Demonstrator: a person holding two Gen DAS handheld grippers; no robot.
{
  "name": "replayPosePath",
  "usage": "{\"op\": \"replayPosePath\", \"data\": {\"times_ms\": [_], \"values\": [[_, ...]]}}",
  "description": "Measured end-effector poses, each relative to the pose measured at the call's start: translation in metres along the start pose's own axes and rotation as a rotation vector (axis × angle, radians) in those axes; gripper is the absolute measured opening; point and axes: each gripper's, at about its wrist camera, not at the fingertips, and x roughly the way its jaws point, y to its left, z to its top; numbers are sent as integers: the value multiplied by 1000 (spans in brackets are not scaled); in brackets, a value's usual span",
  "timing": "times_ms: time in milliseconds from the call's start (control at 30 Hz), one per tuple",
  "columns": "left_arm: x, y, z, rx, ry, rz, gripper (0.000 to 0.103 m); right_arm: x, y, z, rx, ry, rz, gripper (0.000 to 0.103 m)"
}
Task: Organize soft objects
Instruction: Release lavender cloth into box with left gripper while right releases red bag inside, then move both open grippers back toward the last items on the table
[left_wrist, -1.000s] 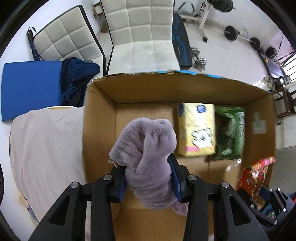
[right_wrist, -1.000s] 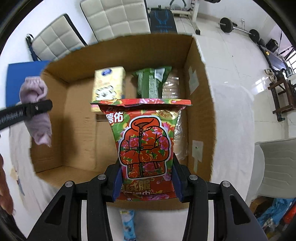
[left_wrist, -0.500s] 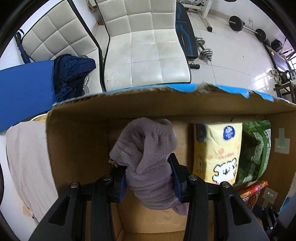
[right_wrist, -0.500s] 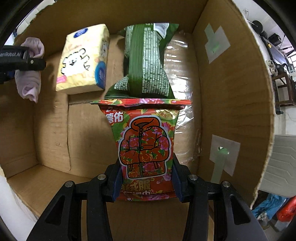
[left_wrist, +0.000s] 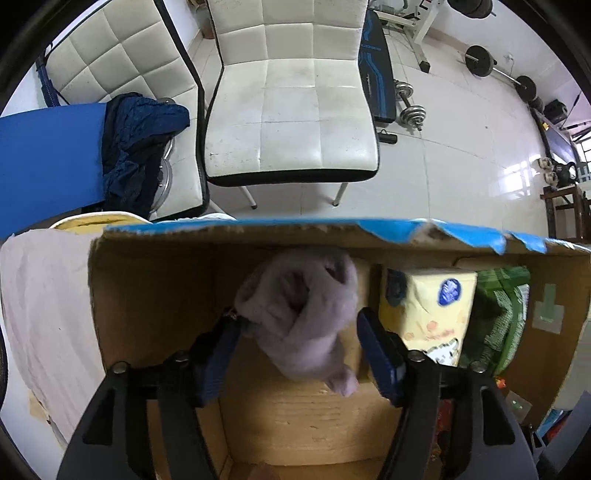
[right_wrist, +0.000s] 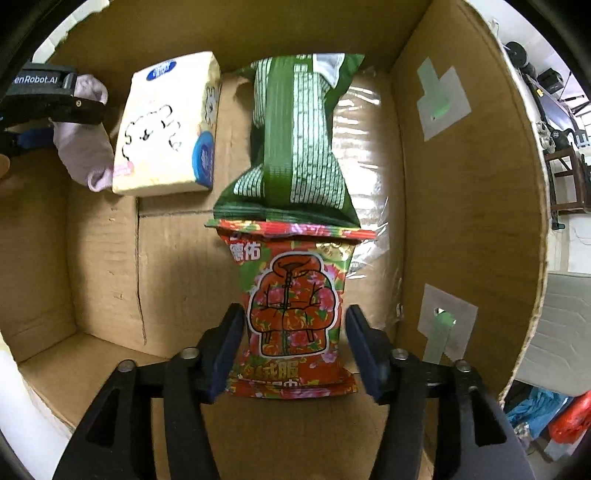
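Whereas half a second ago both grippers clamped their loads, each now stands spread apart inside the cardboard box (right_wrist: 461, 192). The left gripper (left_wrist: 299, 332) has released the lilac sock (left_wrist: 303, 321), which sits between its parted jaws, just left of the yellow tissue pack (left_wrist: 428, 314). The right gripper (right_wrist: 295, 339) has let go of the red floral packet (right_wrist: 291, 310), lying on the box floor below the green bag (right_wrist: 295, 136).

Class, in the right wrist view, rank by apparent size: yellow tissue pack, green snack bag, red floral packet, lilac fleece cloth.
1. Green snack bag and red floral packet: alike; the packet is nearer, so unsure.
2. Yellow tissue pack.
3. Lilac fleece cloth, partly hidden.
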Motion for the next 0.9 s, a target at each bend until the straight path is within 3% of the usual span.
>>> {"op": "replayPosePath", "data": {"times_ms": [200,267,567,900], "values": [[-20,2,-19,-9,-34,-16,90,-23,3,0,7,-36,37,83],[-30,4,-31,-21,-52,-26,94,-37,6,0,4,-65,26,103],[-82,10,-106,-9,-192,-16,94,-81,3,-16,14,-173,19,103],[-123,17,-183,22,-320,17,94,-124,3,-77,7,-269,-4,103]]}}
